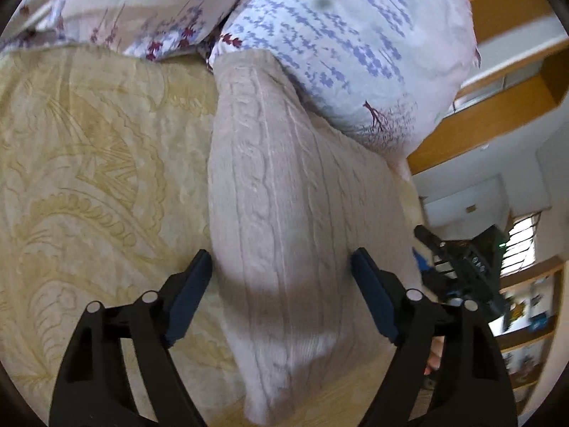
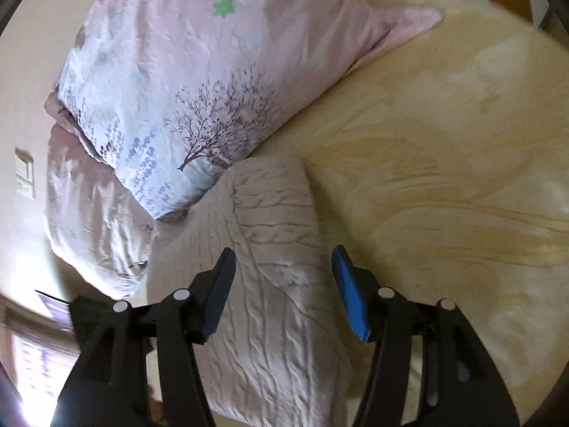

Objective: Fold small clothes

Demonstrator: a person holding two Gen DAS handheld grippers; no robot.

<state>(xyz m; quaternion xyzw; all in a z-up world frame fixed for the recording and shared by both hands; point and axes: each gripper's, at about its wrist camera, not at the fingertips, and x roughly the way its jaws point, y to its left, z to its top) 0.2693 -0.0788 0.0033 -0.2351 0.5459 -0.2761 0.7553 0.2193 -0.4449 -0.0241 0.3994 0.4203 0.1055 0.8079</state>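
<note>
A beige cable-knit garment [image 1: 284, 213] lies folded into a long strip on a cream patterned bedspread [image 1: 89, 160]. My left gripper [image 1: 281, 267] is open, its fingers on either side of the strip just above it. In the right wrist view the same garment [image 2: 277, 249] shows with one end doubled over near the pillow. My right gripper [image 2: 284, 263] is open and straddles it. The other gripper [image 1: 458, 259] shows at the right edge of the left wrist view.
A pink and white floral pillow [image 2: 199, 71] lies against the garment's far end, and also shows in the left wrist view [image 1: 338, 42]. A second pillow [image 2: 92, 213] lies at the left. Wooden shelves [image 1: 515, 35] stand beyond the bed. The bedspread [image 2: 444, 178] spreads to the right.
</note>
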